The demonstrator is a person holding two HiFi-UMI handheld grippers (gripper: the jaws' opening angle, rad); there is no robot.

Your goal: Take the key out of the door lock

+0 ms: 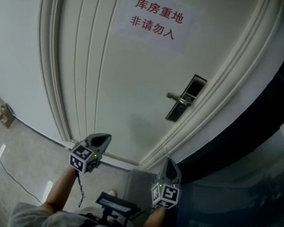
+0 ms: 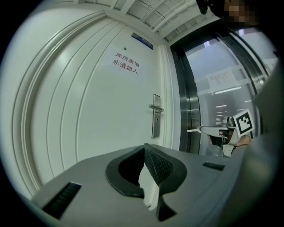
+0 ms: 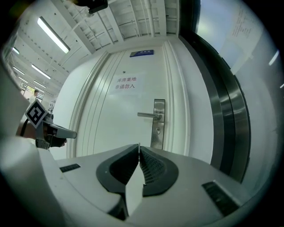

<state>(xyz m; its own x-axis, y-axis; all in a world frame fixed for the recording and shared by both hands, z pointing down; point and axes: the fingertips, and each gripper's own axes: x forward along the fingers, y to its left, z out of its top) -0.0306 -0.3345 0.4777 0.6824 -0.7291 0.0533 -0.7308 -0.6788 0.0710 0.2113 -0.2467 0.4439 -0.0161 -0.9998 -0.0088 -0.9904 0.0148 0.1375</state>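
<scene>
On the far white door (image 1: pixel 110 84), right of centre, the lock plate (image 1: pixel 196 87) carries a lever handle (image 1: pixel 174 97), any key too small to discern; nearer, left gripper (image 1: pixel 104 137) and right gripper (image 1: pixel 171 161) stand closed, empty, well apart from it.

The door (image 1: pixel 124 85) notice (image 1: pixel 156 19) reads "库房重地 非请勿入" in red.

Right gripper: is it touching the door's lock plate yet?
No, the right gripper stands shut and empty, well short of the lock plate on the door.
</scene>
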